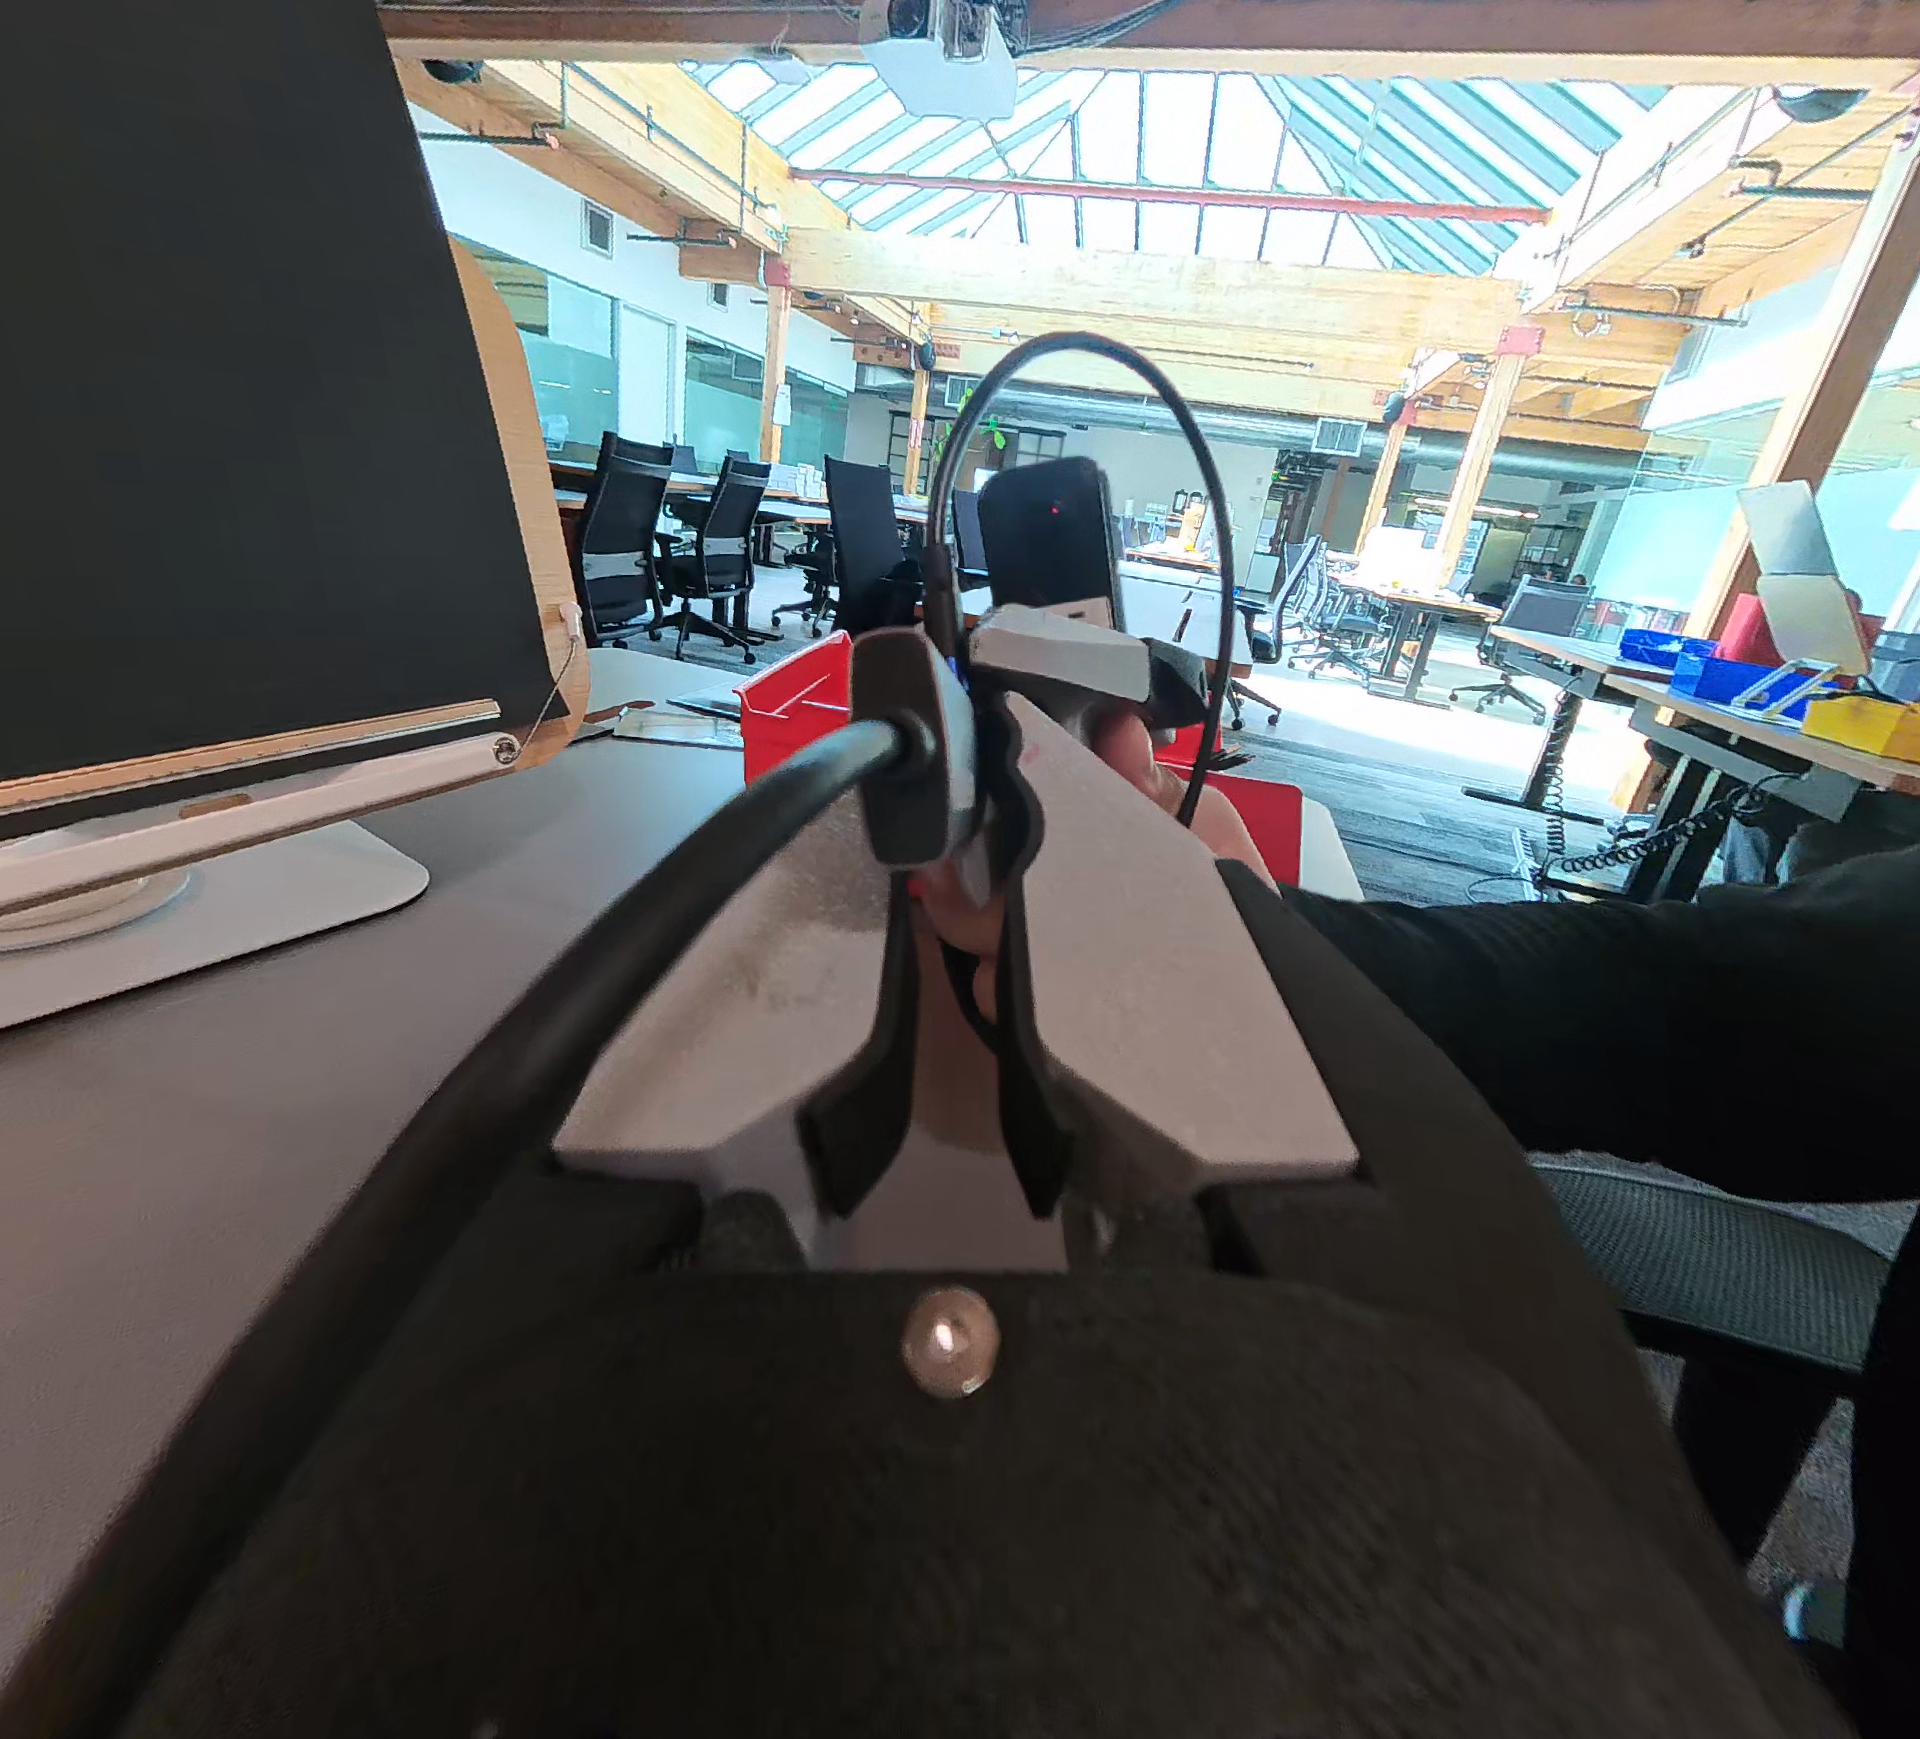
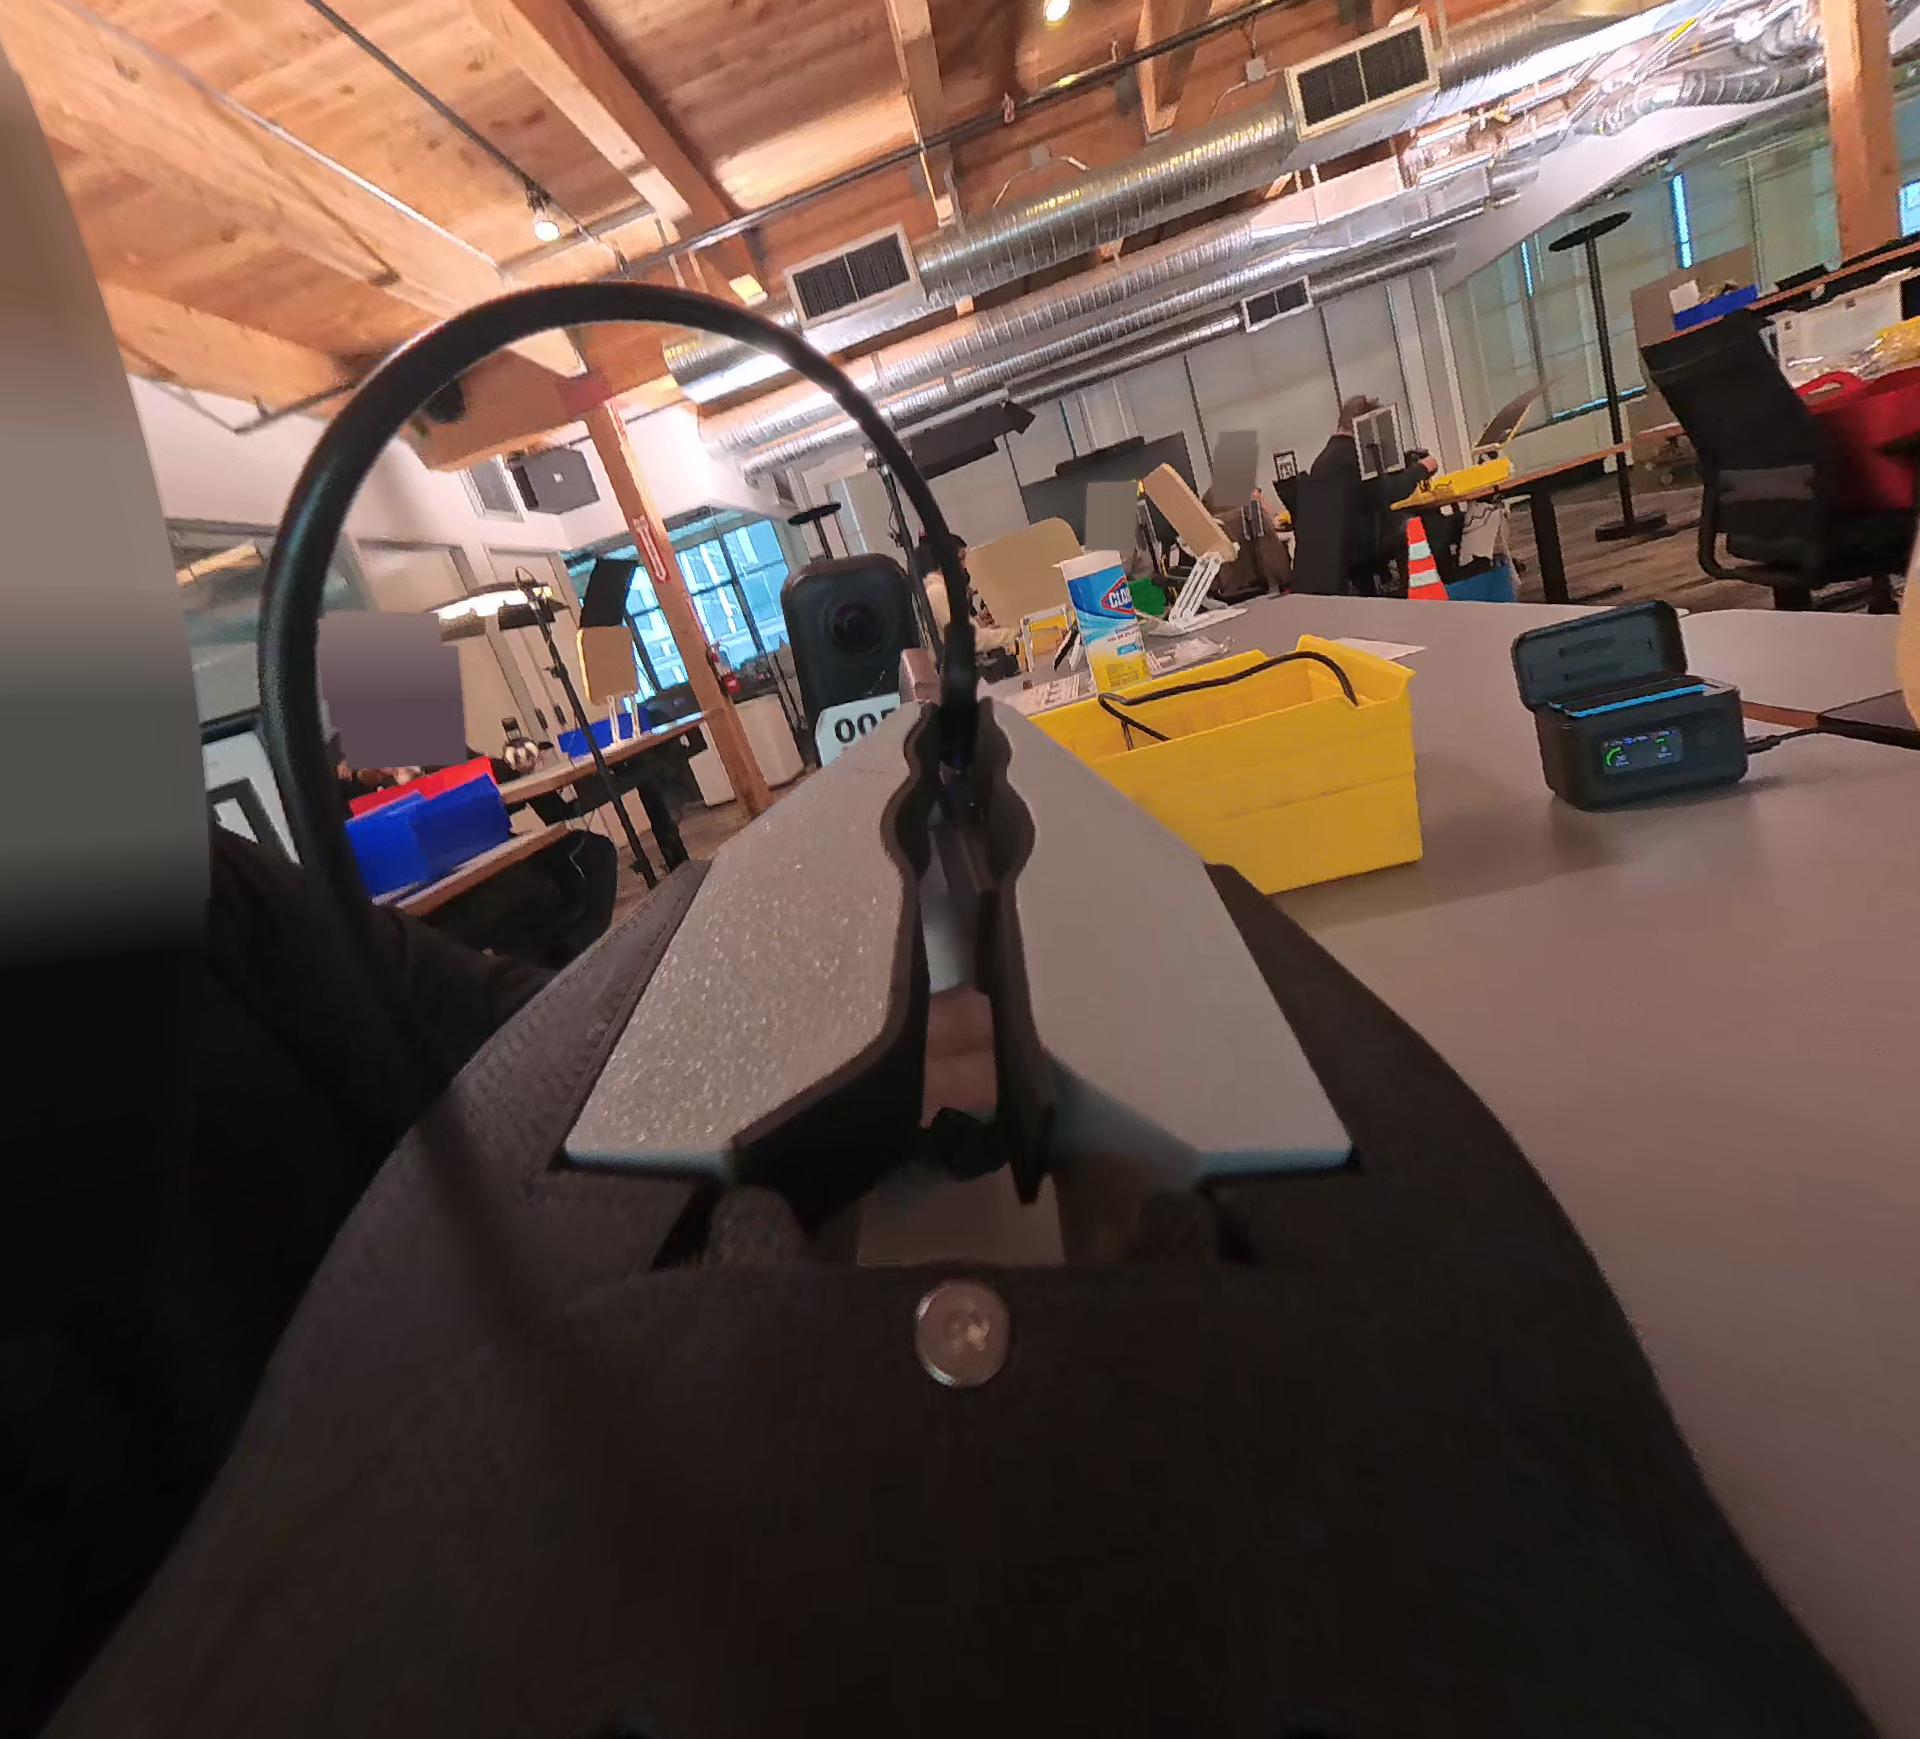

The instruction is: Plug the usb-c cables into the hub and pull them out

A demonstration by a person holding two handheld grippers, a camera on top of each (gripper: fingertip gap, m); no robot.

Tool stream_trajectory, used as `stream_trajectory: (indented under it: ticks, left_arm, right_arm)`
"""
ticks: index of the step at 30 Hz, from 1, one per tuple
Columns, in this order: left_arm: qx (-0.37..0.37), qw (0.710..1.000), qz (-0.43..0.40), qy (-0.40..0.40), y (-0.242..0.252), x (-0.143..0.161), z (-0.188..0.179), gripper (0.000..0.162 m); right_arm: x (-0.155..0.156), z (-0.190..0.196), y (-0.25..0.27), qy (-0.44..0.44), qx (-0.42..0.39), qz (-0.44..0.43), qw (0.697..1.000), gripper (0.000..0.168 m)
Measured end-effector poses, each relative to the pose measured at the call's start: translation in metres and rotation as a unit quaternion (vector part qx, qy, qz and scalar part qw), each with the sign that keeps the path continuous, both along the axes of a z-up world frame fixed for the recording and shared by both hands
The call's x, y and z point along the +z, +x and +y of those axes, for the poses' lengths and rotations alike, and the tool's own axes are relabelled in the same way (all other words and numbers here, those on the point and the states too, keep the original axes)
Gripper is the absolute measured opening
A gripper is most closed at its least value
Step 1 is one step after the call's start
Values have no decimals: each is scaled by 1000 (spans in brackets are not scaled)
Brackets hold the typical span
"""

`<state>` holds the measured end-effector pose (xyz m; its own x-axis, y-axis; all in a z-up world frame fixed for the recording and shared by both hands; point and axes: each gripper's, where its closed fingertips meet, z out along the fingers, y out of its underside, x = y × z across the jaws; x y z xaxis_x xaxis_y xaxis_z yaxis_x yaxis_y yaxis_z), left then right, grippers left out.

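In the left wrist view my left gripper (image 1: 961, 764) is shut on the small dark grey hub (image 1: 909, 754), held above the table. The hub's thick black lead (image 1: 623, 920) runs back to the lower left. My right gripper (image 1: 1060, 650) faces it tip to tip. In the right wrist view my right gripper (image 2: 961, 739) is shut on the plug end of a thin black usb-c cable (image 2: 312, 567), which loops up and to the left. The same cable (image 1: 1164, 401) arcs above both grippers. The plug meets the hub's edge (image 2: 916, 671). I cannot tell whether it is seated.
A monitor (image 1: 208, 339) on a white stand is at the left on the grey table (image 1: 208, 1118), with a red bin (image 1: 795, 702) behind the grippers. A yellow bin (image 2: 1299, 785) holding another black cable, a wipes canister (image 2: 1107, 619) and a black charger case (image 2: 1631, 723) stand to the right. Both grippers' tips are close together, under 4 cm apart.
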<state>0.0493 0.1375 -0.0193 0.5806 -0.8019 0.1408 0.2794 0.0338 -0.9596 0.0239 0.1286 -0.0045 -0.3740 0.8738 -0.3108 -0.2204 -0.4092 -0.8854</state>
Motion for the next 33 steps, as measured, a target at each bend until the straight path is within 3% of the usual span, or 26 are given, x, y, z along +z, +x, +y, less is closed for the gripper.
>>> stream_trajectory:
  ticks: [6, 9, 12, 16, 22, 29, 33]
  left_arm:
    - [8, 1000, -3, 5, 0, 1, 0, 8]
    - [12, 995, 95, 21, 24, -24, -3, 8]
    - [-5, 998, 67, 2, 28, -24, 3, 9]
    - [15, 997, 70, -6, 16, -29, 11, 7]
    - [15, 997, 69, -17, 13, -31, 15, 8]
    - [44, 993, 100, -38, 2, -46, 29, 7]
    - [61, 991, 107, -54, -7, -52, 36, 5]
  right_arm:
    - [4, 2, 0, -39, 6, 32, 999, 1]
    - [33, 45, 37, -164, -1, 154, 974, 1]
    - [23, 41, 38, -79, -40, 90, 992, 2]
    - [30, 47, 44, -88, -40, 103, 990, 1]
    - [18, 41, 32, -11, -71, 29, 997, 3]
    - [6, 44, 21, 78, -153, -50, 984, 3]
    - [18, 36, 29, 130, -207, -67, 967, 3]
